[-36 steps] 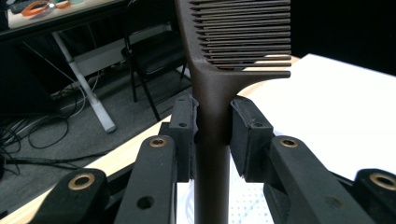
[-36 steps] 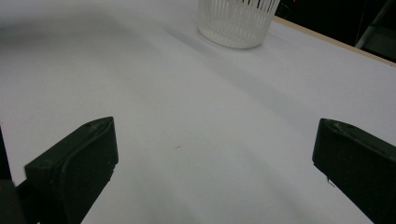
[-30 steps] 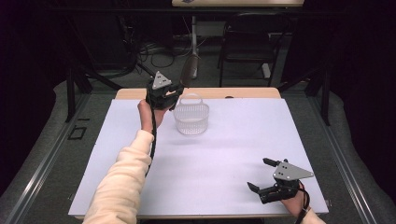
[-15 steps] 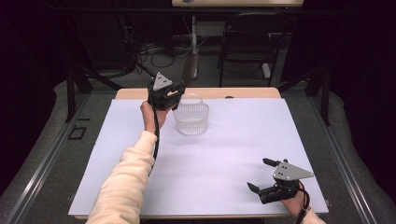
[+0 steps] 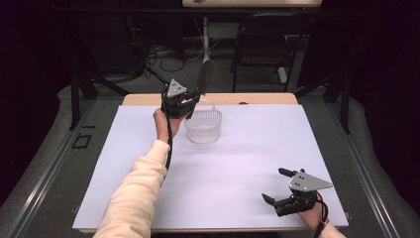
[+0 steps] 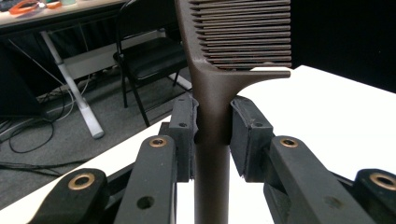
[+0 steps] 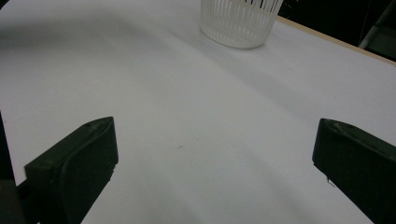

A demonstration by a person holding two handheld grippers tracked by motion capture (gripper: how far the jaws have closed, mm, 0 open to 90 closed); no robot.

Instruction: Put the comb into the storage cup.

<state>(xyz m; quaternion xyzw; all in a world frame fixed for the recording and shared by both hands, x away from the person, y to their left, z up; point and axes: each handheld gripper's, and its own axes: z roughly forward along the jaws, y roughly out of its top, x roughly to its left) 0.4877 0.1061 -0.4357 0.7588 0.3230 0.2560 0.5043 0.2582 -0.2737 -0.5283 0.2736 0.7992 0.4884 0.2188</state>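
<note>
You are holding your left gripper point(image 5: 190, 99) up at the far side of the table point(image 5: 247, 163), just beside the white slatted basket point(image 5: 203, 126); its jaws are clamping the handle of a dark brown comb point(image 6: 212, 140), one pad pressing on each side of the handle; the comb is standing upright between them, its toothed head point(image 6: 243, 32) rising above the jaws with the teeth running out to one side. In the high view the comb point(image 5: 206, 77) is sticking up from the gripper, above the far rim of the basket; your left forearm, in a pale sleeve point(image 5: 136, 193), is reaching across the white table cover from the near edge.

Your right gripper point(image 5: 278, 187) is resting low near the front right corner of the table, well apart from the basket; its jaws are standing wide apart with only bare white surface between them, gripping nothing; along them the basket point(image 7: 240, 18) is sitting far ahead on the cover. Beyond the table a black chair point(image 6: 149, 60) is standing on the floor.
</note>
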